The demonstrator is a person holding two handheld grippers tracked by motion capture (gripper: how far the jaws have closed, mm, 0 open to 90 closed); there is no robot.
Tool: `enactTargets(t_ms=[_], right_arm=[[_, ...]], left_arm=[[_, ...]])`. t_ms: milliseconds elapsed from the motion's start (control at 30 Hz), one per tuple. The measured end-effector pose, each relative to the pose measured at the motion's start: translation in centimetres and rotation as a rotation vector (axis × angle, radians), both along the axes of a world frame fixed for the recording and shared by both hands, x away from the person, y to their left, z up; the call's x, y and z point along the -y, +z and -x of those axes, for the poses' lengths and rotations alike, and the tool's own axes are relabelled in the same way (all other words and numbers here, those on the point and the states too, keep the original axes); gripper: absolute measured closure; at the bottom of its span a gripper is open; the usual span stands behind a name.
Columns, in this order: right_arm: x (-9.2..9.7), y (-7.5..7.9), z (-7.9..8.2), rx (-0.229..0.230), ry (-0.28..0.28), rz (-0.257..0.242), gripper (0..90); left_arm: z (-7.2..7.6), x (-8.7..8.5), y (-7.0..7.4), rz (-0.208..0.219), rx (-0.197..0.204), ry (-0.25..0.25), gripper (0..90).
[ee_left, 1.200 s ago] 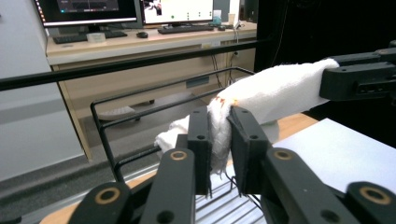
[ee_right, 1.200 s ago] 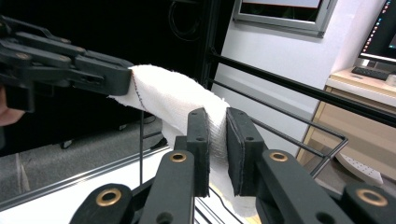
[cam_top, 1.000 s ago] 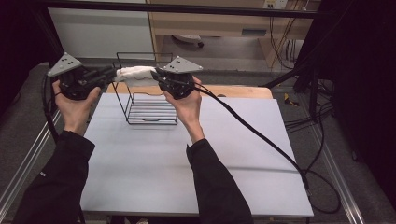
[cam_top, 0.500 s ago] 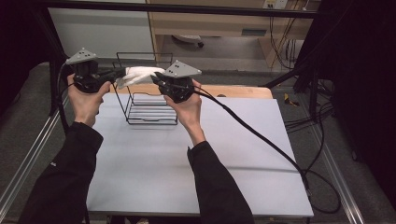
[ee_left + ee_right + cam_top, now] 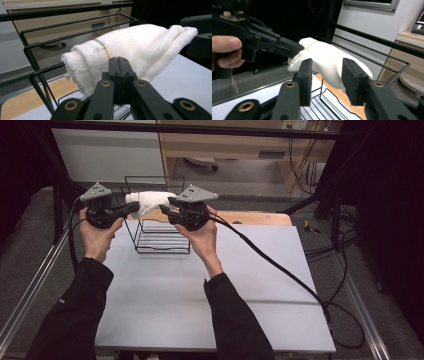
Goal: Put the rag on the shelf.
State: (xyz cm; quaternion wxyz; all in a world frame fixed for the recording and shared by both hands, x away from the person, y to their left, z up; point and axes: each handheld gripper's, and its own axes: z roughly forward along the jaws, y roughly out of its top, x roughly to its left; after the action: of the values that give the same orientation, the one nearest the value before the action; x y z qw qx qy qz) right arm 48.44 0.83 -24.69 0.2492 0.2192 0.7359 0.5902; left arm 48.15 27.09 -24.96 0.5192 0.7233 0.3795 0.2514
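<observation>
A rolled white cloth with a coloured stitch line hangs over the top of a black wire basket. My left gripper is shut on the cloth's left end. In the left gripper view its jaws meet flat against the cloth. My right gripper is at the cloth's other end. Its jaws have just been opening. In the right gripper view the cloth lies between the pads with gaps on both sides, and the left gripper pinches the far end.
The basket stands on a grey tabletop near its far left, with a wooden strip behind it. A thick cable trails from the right gripper across the table to the right. The basket's top wires run just beside the cloth.
The left hand has moved right, toward the basket, and a little lower. The right gripper's jaws have spread apart off the cloth; the right hand has stayed put.
</observation>
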Motion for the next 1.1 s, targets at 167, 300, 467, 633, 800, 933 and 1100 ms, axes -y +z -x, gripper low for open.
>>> enactTargets(t_ms=[167,300,467,633,800,933,1100], right_arm=[[0.2,0.4,0.4,-0.003,0.009,-0.018,60.5],[0.1,0.3,0.1,-0.062,0.033,-0.006,81.5],[-0.7,-1.2,-0.5,-0.12,0.022,0.049,90.0],[-1.3,-2.3,-1.5,-0.129,-0.029,0.079,90.0],[-1.4,-2.6,-2.2,-0.119,-0.053,0.071,90.0],[-1.4,-2.6,-2.3,-0.117,-0.049,0.071,89.6],[-1.2,-2.1,-1.4,-0.118,-0.024,0.07,83.0]], left_arm=[[-0.3,0.1,-0.7,-0.02,-0.016,0.008,90.0],[-0.4,0.3,-1.2,-0.02,-0.021,0.007,90.0],[-0.5,0.4,-1.7,-0.025,-0.023,0.007,90.0],[-0.9,0.3,-2.3,-0.033,-0.027,0.022,90.0],[-1.2,0.3,-2.5,-0.028,-0.019,0.027,90.0],[-1.1,0.3,-2.6,-0.02,-0.014,0.024,90.0],[-0.6,-0.1,-2.6,-0.009,-0.014,0.023,89.7]])
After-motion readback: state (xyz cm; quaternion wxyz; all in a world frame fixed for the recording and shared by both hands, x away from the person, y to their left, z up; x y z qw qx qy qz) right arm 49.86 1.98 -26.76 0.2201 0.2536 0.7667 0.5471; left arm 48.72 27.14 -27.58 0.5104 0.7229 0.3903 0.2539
